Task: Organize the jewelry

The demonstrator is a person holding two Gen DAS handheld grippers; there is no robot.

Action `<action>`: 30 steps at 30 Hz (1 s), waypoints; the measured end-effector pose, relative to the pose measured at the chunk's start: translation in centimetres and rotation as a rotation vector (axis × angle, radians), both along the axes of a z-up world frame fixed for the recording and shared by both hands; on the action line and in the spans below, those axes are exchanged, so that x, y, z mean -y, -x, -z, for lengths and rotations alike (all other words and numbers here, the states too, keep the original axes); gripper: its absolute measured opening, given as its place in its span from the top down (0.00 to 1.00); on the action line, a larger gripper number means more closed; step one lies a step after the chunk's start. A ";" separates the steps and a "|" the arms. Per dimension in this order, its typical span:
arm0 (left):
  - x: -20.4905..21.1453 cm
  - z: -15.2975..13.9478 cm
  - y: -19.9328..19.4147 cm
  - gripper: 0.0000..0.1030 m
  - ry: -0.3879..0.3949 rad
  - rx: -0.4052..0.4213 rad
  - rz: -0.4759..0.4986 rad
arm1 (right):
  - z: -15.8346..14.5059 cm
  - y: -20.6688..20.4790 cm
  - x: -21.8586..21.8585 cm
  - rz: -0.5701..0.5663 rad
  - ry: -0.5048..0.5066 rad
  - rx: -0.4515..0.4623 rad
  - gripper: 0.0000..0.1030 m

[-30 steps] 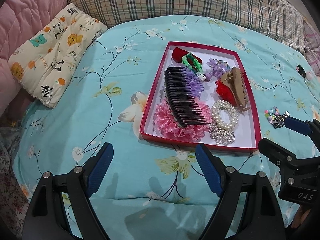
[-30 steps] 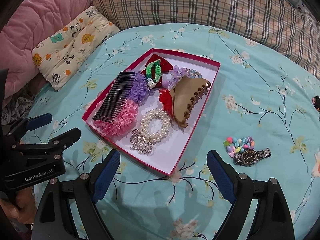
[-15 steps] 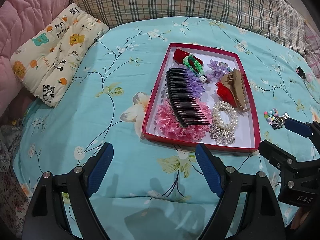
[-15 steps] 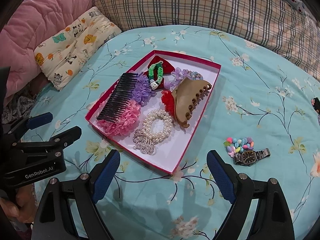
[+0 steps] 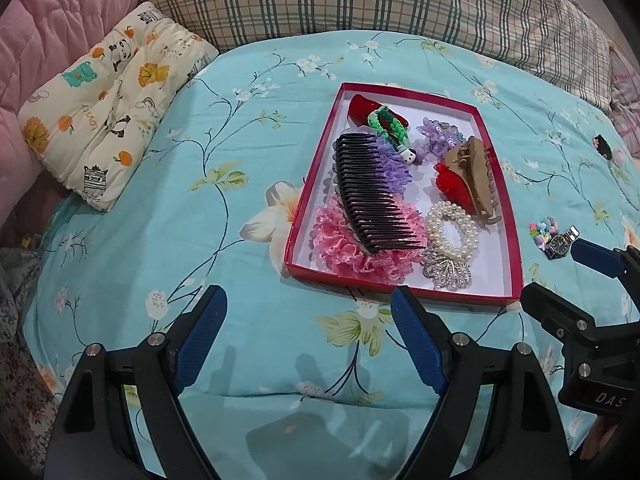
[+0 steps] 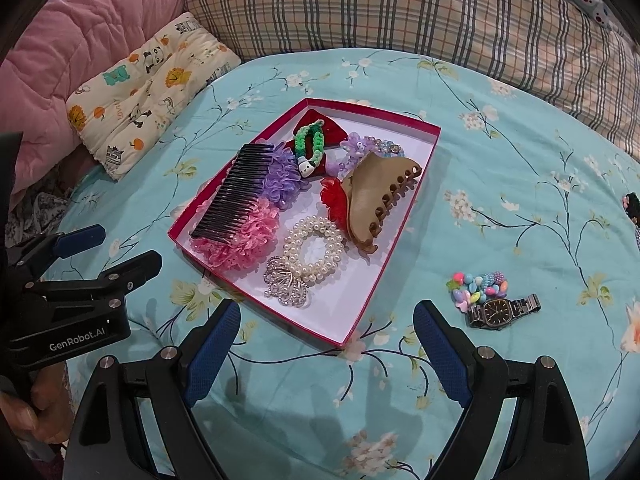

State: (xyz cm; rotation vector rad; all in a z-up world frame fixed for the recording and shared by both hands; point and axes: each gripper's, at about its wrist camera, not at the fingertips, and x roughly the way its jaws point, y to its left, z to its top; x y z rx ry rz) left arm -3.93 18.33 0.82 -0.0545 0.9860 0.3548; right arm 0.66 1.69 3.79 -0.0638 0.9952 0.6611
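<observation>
A red-rimmed shallow box [image 5: 308, 184] [image 6: 384, 264] lies on the floral bedspread. It holds a dark comb [image 5: 372, 196] [image 6: 236, 196], pink and purple scrunchies, a pearl bracelet [image 6: 314, 250], a silver brooch [image 6: 286, 284], a tan claw clip [image 6: 376, 200] and a green braided band. To its right on the bedspread lie a metal watch [image 6: 500, 312] [image 5: 560, 242] and a colourful bead bracelet [image 6: 478, 286]. My left gripper [image 5: 308, 332] is open and empty, in front of the box. My right gripper [image 6: 326, 344] is open and empty, at the box's near corner, left of the watch.
A cartoon-print cushion [image 5: 108, 140] [image 6: 148, 88] lies at the far left, by a pink quilt [image 6: 68, 40]. A plaid pillow [image 5: 360, 4] runs along the back. A small dark item [image 5: 602, 146] [image 6: 632, 204] lies at the far right.
Both views have drifted slightly; the box sits a little lower and nearer the centre. Both grippers stay open and empty.
</observation>
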 end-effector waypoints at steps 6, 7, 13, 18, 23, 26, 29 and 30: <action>0.0 0.1 -0.2 0.18 0.003 -0.002 -0.001 | 0.1 -0.1 0.1 0.002 -0.001 -0.001 0.13; 0.0 0.1 -0.2 0.18 0.004 -0.002 -0.002 | 0.1 -0.1 0.1 0.003 -0.002 -0.002 0.13; 0.0 0.1 -0.3 0.18 0.008 -0.005 -0.003 | 0.1 -0.2 0.2 0.003 -0.003 -0.003 0.13; 0.0 0.2 -0.2 0.18 0.008 -0.007 -0.007 | 0.0 -0.3 0.3 0.007 -0.004 -0.002 0.13; 0.1 0.3 -0.3 0.18 0.007 -0.006 -0.006 | 0.0 -0.3 0.5 0.014 -0.010 -0.002 0.13; 0.1 0.3 -0.4 0.18 0.010 -0.005 -0.007 | 0.1 -0.4 0.7 0.021 -0.012 -0.004 0.13; 0.4 0.5 -0.6 0.18 0.009 -0.015 -0.007 | 0.2 -0.5 0.9 0.026 -0.018 -0.011 0.13; 0.5 0.5 -0.7 0.18 0.009 -0.018 -0.007 | 0.3 -0.6 1.0 0.027 -0.019 -0.013 0.13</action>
